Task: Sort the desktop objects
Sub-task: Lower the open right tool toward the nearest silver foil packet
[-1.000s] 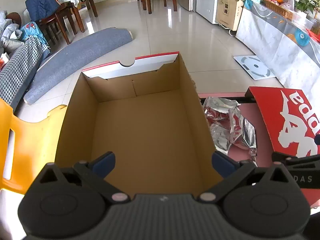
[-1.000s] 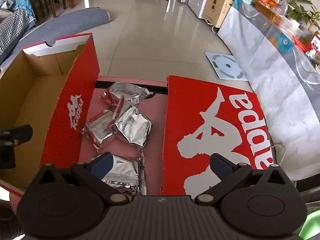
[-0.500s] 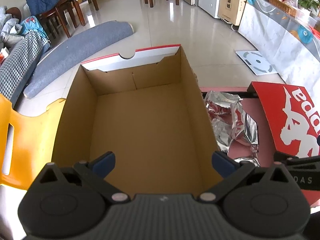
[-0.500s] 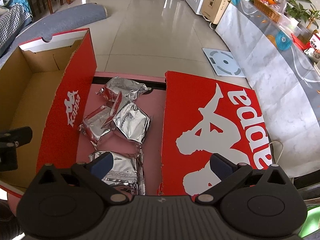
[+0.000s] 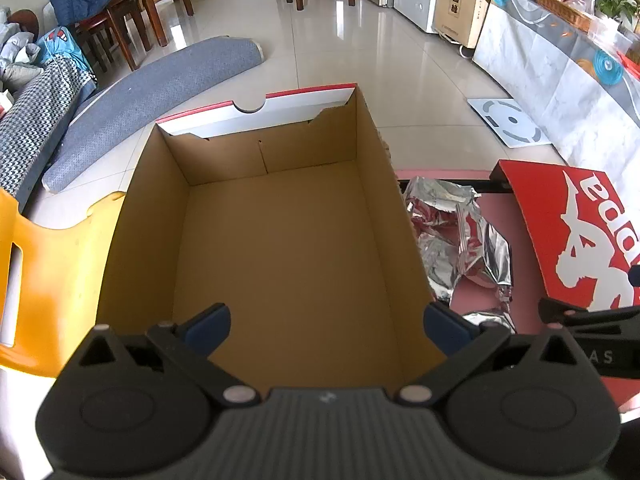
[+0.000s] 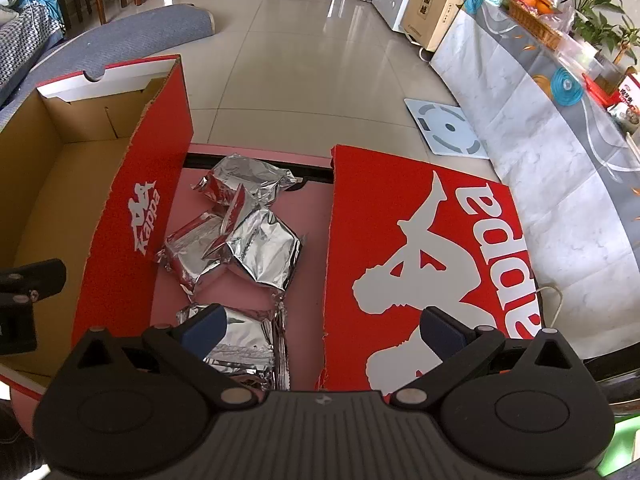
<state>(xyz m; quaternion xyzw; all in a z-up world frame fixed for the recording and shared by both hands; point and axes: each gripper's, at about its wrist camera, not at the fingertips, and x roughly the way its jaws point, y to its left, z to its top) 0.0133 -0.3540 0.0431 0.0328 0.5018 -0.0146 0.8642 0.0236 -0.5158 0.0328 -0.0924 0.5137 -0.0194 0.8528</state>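
Observation:
An empty cardboard shoebox [image 5: 276, 248] with red outer walls [image 6: 132, 232] stands on the pink table at the left. My left gripper [image 5: 326, 330] hovers open over its near end, nothing between the fingers. Several crumpled silver foil packets [image 6: 256, 240] [image 5: 460, 232] lie on the pink surface between the box and the red lid [image 6: 424, 248] with a white logo. My right gripper [image 6: 322, 328] is open above the near foil packet [image 6: 240, 340] and the lid's left edge, holding nothing.
A yellow plastic chair back [image 5: 48, 272] sits left of the box. Beyond the table lie a tiled floor, a rolled grey mat [image 5: 152, 92], a scale [image 6: 448, 128] and a marble-covered counter [image 6: 540, 140] at the right. The pink table [image 6: 308, 216] shows between packets and lid.
Both cameras have risen and tilted slightly, so the box and packets sit a little lower and farther in view. Nothing was grasped or moved; both grippers stay open.

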